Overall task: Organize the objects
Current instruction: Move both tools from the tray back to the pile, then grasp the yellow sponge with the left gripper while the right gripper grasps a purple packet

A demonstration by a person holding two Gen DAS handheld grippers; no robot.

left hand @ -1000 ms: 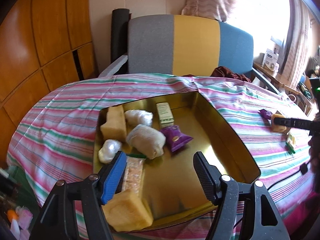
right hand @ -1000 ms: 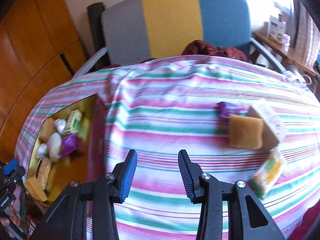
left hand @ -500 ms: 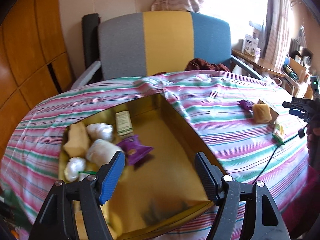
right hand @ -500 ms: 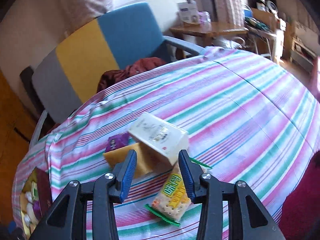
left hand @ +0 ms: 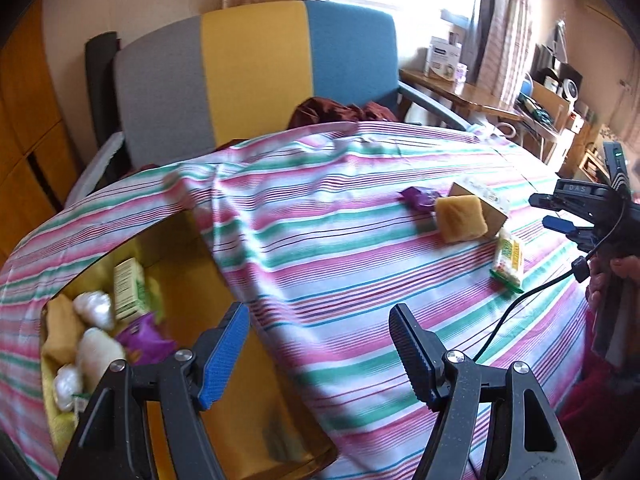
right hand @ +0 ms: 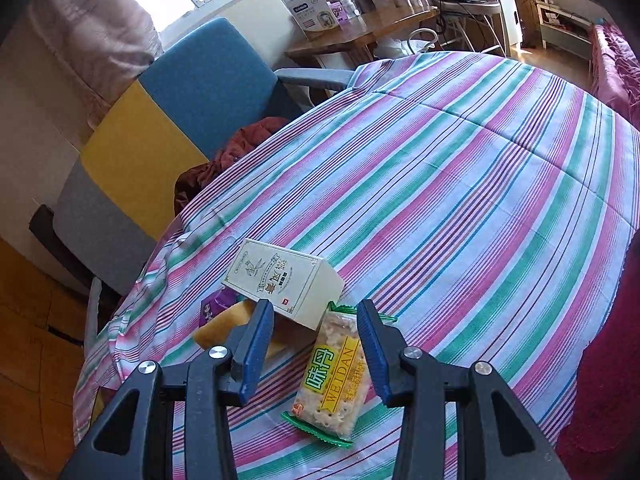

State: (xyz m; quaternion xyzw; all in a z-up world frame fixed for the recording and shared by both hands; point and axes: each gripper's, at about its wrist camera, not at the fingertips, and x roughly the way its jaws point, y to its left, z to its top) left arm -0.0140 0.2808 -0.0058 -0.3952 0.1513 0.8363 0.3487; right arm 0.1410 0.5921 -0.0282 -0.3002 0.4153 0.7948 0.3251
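A gold tray [left hand: 256, 432] at the table's left holds several wrapped snacks, a purple packet [left hand: 146, 340] and a small green box [left hand: 128, 290]. My left gripper [left hand: 320, 350] is open and empty above the tray's right edge. On the striped cloth lie a cracker pack [right hand: 336, 376], a cream box [right hand: 284, 280], a yellow sponge-like block [right hand: 224, 328] and a purple packet [right hand: 214, 306]. My right gripper [right hand: 316, 346] is open, its fingers on either side of the cracker pack's top end. These items also show in the left wrist view [left hand: 460, 218].
A grey, yellow and blue chair [left hand: 256, 76] stands behind the table with a dark red cloth [left hand: 340, 110] on its seat. A wooden side table [right hand: 360, 28] with boxes is at the back right. A black cable [left hand: 520, 312] trails from the right gripper.
My left gripper has swung right, off the tray's middle toward the cloth. My right gripper has moved down onto the cracker pack, which now lies between its fingers.
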